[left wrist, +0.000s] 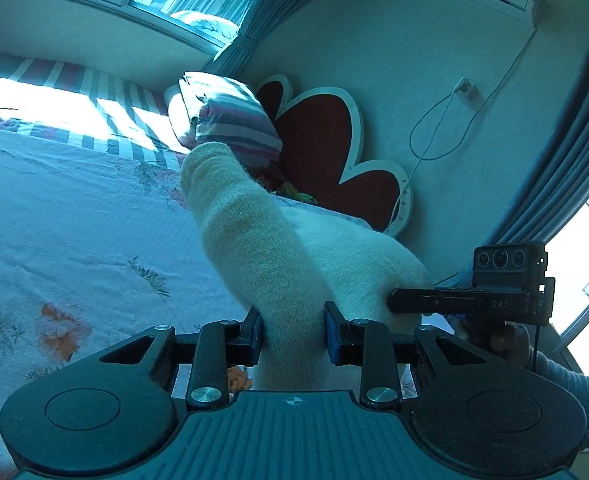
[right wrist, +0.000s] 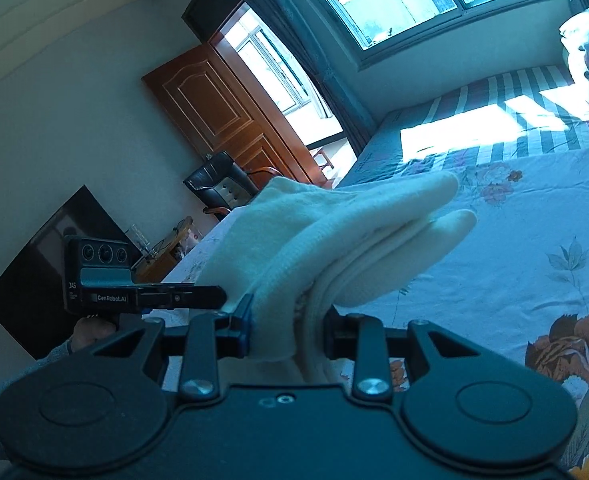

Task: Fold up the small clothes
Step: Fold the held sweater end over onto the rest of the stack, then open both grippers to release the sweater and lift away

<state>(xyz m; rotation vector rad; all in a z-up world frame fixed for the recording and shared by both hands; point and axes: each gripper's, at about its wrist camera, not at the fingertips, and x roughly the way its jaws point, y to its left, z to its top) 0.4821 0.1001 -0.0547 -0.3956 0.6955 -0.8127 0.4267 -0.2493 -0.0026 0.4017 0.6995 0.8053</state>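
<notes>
A: Socks (left wrist: 254,240), cream knit, both held up off the floral bedsheet (left wrist: 74,220) — how will they handle?

B: Light and limp, I'd judge; soft knit that sags wherever it isn't pinched, not slippery, nothing to break. Best taken near an end, as now.

A: And the grip?

B: In the left wrist view the left gripper (left wrist: 293,330) has its jaws drawn partway in, pads pressing a thick tube of knit between them. The right gripper (left wrist: 390,304) comes in from 3 o'clock and bites the same bundle at its side. In the right wrist view the right gripper (right wrist: 288,330) is likewise partly closed on bunched layers, with the left gripper (right wrist: 224,294) nosing in from 9 o'clock.

A: Which way do they point?

B: From the left camera the long axis runs from the jaws toward 11 o'clock, the rounded end towards the striped pillow (left wrist: 230,120). From the right, two rounded ends fan out toward 2 o'clock above the sheet
</notes>
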